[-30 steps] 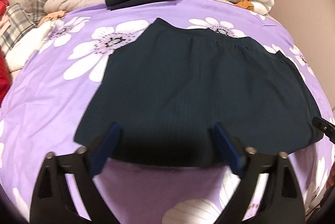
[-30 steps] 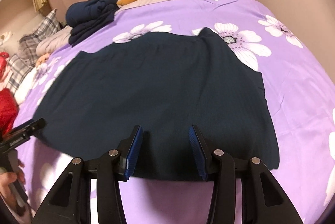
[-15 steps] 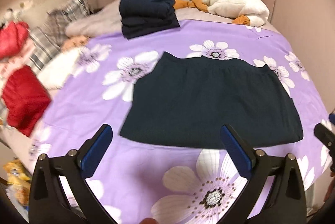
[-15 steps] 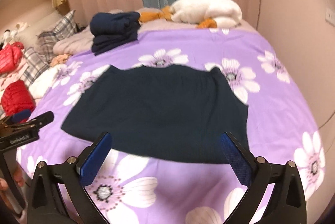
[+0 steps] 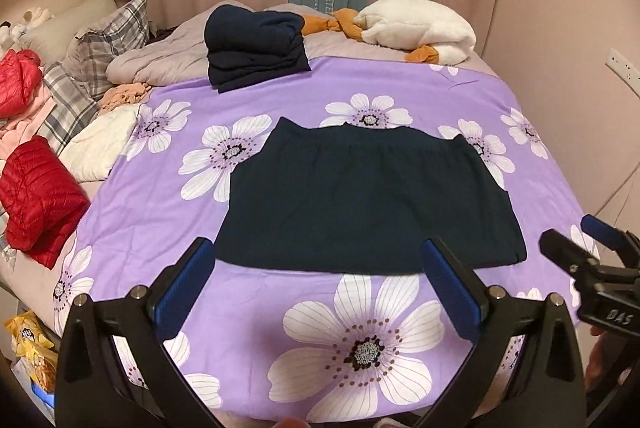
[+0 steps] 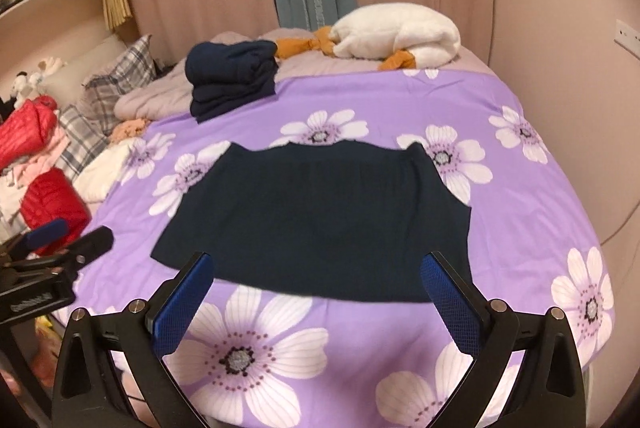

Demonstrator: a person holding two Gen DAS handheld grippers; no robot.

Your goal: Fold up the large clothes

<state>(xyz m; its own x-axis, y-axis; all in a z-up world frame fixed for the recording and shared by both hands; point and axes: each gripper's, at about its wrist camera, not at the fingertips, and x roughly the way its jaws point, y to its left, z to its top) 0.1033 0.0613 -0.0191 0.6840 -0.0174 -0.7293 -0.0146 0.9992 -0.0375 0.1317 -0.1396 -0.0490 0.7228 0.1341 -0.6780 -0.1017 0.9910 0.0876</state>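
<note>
The bed was the biggest thing in the room, covered by a purple bedspread (image 5: 280, 100) printed with large white flowers. In the middle of it lay a dark navy garment (image 5: 360, 200), folded flat into a broad rectangle, its near edge towards me and nothing touching it. Farther back, near the curtains, sat a stack of folded navy clothes (image 5: 256, 48), and to its right a white plush bundle (image 5: 420, 28) with orange cloth tucked beside it. Along the left edge of the bed were plaid pillows (image 5: 104, 40) and a red puffer jacket (image 5: 36, 196).

The left gripper (image 5: 320, 284) hung above the near edge of the spread, its blue-padded jaws wide apart and gripping nothing. The right gripper (image 6: 320, 292) was alongside it, likewise spread as wide as it went and empty, the garment lying clear beyond both sets of fingers.
</note>
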